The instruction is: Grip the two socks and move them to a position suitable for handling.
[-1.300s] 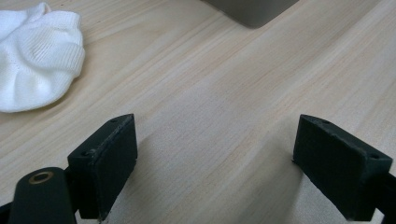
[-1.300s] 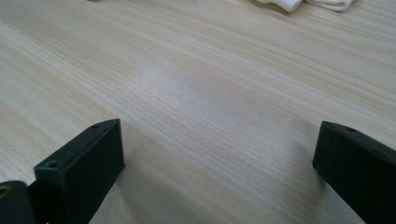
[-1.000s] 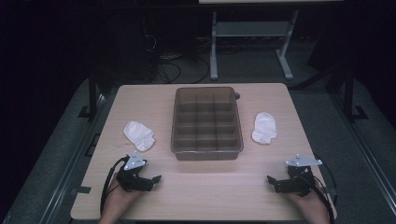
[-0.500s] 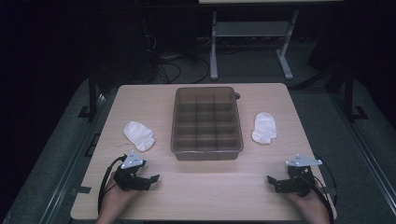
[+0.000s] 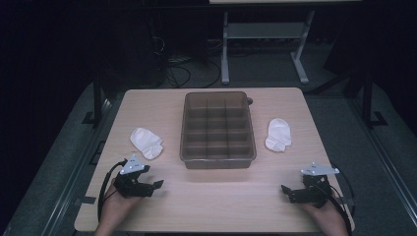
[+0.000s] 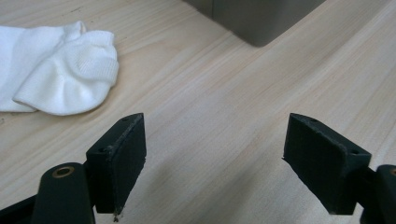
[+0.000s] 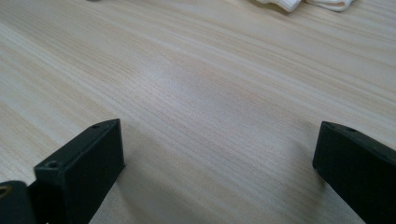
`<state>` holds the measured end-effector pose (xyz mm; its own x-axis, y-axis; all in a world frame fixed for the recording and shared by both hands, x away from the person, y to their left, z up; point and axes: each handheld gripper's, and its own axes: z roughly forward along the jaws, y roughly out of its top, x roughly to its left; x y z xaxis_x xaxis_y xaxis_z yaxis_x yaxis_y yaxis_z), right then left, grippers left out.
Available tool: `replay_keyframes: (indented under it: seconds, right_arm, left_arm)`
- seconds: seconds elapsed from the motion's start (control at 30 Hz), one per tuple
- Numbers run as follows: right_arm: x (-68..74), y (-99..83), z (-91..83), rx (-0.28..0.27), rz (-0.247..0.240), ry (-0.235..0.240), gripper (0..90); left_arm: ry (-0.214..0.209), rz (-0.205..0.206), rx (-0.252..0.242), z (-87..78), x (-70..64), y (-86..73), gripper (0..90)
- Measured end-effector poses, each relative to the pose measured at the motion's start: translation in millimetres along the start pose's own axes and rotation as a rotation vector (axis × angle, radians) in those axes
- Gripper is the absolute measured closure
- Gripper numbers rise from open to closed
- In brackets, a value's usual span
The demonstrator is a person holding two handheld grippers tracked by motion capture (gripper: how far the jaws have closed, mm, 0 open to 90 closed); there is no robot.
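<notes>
A brown translucent organiser tray (image 5: pixel 218 159) with several compartments stands at the table's middle. One white sock (image 5: pixel 146 142) lies left of it, another white sock (image 5: pixel 278 134) lies right of it. My left gripper (image 5: pixel 156 187) rests near the front left edge, open, jaws wide with bare wood between them. In the left gripper view the left sock (image 6: pixel 60 72) lies ahead at upper left and the tray's corner (image 6: pixel 261 18) at the top. My right gripper (image 5: pixel 286 191) rests at the front right, open and holding nothing. The right sock's edge (image 7: pixel 303 3) peeks at the top of the right gripper view.
The light wooden table (image 5: pixel 216 206) has its front edge just behind both hands. A small dark object (image 5: pixel 250 101) sits by the tray's far right corner. Beyond the table are a dark floor, cables and a metal stand (image 5: pixel 260 34).
</notes>
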<state>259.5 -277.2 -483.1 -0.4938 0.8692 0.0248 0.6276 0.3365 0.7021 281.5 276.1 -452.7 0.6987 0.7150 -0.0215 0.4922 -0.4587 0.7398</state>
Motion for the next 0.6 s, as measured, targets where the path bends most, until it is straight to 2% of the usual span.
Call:
replay_keyframes:
  seconds: [0.33,0.6]
  right_arm:
    - [0.0,0.0,0.0,0.0,0.001,0.0,1.5]
    - [0.0,0.0,0.0,0.0,0.001,0.0,1.5]
  left_arm:
    - [0.02,0.0,-0.005,-6.4,8.7,4.5,21.8]
    - [0.029,-0.002,-0.015,-11.7,15.9,14.3,22.9]
